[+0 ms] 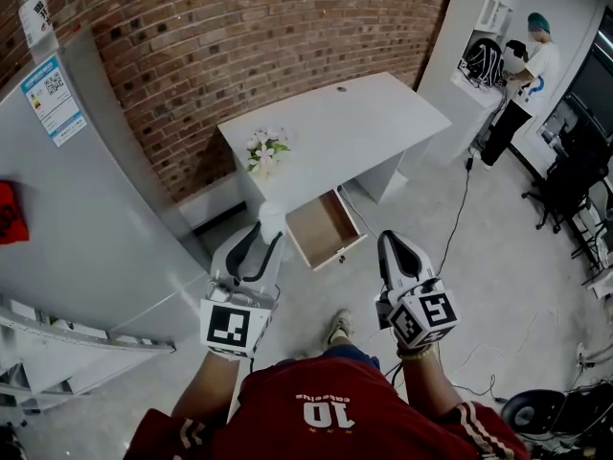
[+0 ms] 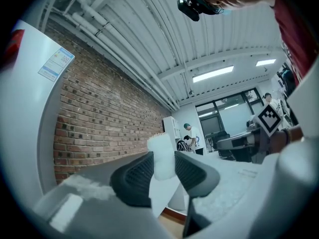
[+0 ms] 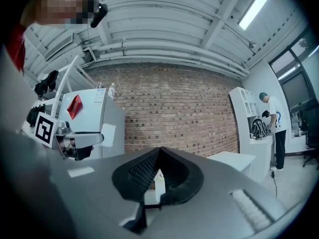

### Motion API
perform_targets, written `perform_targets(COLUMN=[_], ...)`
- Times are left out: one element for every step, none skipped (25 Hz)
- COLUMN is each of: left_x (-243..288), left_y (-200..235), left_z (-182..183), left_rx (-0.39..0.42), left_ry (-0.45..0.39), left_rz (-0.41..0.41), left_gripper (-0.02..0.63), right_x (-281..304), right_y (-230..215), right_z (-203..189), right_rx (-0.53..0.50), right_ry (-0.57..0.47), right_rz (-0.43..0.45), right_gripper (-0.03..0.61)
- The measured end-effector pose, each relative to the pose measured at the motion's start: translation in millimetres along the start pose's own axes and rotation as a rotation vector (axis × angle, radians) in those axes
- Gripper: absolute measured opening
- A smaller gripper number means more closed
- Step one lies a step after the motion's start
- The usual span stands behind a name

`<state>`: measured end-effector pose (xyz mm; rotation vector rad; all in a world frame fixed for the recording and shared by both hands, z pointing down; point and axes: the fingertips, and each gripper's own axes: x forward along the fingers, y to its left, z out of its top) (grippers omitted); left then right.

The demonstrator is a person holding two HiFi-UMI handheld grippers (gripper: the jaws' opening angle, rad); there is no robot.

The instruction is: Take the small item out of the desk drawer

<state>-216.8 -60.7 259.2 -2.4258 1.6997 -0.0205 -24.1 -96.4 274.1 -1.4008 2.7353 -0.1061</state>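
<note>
My left gripper [image 1: 269, 235] is shut on a small white fuzzy item [image 1: 272, 218]. In the left gripper view the small white item [image 2: 162, 156] stands pinched between the two dark pads and sticks up above them. The white desk [image 1: 364, 113] stands against the brick wall, and its wooden drawer [image 1: 326, 228] is pulled open, just beyond both grippers. I see nothing lying in the drawer. My right gripper [image 1: 391, 241] is held to the right of the drawer, and in its own view the right gripper [image 3: 158, 156] has its jaws closed tip to tip on nothing.
A bunch of white flowers [image 1: 266, 150] stands on the desk's left end. A tall grey fridge [image 1: 77, 218] fills the left side. A person [image 1: 525, 80] stands by white shelves at the far right. A cable [image 1: 460, 209] runs over the floor, and office chairs [image 1: 565, 180] are at the right.
</note>
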Motion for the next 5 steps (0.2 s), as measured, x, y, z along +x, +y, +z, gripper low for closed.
perform_targets(left_x=[-0.7, -1.4, -2.1, -2.7, -3.4], left_y=[-2.0, -3.9, -5.7, -7.5, -9.2], left_z=[0.4, 0.7, 0.7, 0.6, 0.4], left_rx=[-0.012, -0.017, -0.025, -0.036, -0.049], left_ry=[0.002, 0.004, 0.006, 0.011, 0.015], left_rz=[0.001, 0.002, 0.003, 0.006, 0.009], left_gripper=[0.144, 0.144, 0.143, 0.143, 0.143], right_x=[-1.8, -3.4, -4.9, -6.4, -7.9], right_y=[0.7, 1.3, 1.8, 2.3, 2.7], right_z=[0.0, -0.5, -1.1, -1.8, -2.4], right_rx=[-0.001, -0.001, -0.001, -0.001, -0.002], right_ry=[0.000, 0.002, 0.003, 0.005, 0.006], right_rz=[0.002, 0.004, 0.006, 0.008, 0.010], right_gripper=[0.002, 0.002, 0.002, 0.002, 0.002])
